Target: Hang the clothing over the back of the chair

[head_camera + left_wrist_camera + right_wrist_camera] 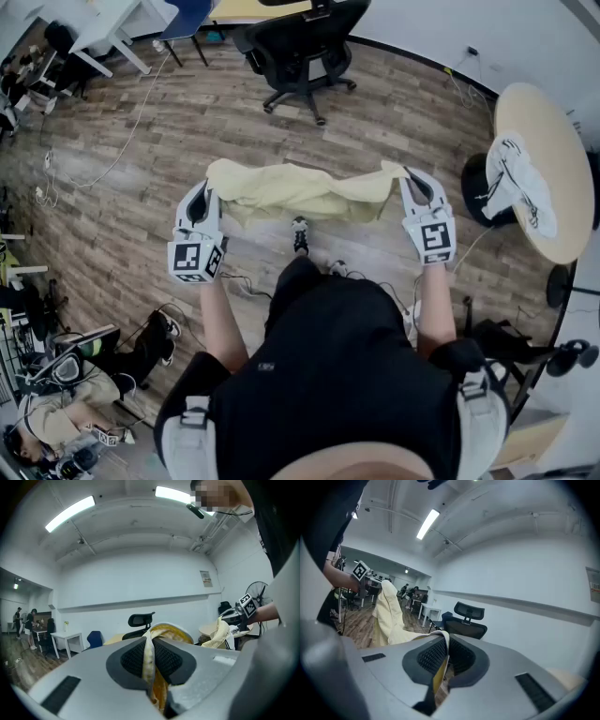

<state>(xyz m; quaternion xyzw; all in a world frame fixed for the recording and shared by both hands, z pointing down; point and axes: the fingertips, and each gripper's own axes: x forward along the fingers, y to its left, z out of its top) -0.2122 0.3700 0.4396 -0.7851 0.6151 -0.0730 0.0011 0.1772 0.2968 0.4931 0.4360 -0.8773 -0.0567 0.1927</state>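
A pale yellow garment [295, 192] hangs stretched between my two grippers above the wooden floor. My left gripper [208, 184] is shut on its left end, and yellow cloth [151, 653] shows pinched between the jaws in the left gripper view. My right gripper [405, 178] is shut on the right end, with a fold of the cloth [440, 660] caught between its jaws and the rest [389, 616] hanging off to the left. A black office chair [302, 52] with a headrest stands ahead, also seen as the chair [139, 623] and the chair [465, 620] against the white wall.
A round wooden table [544, 169] with a white garment [520, 183] on it stands at the right, a fan base beside it. White desks [108, 28] and a blue chair [187, 19] stand at the far left. Cables cross the floor. People sit at the lower left.
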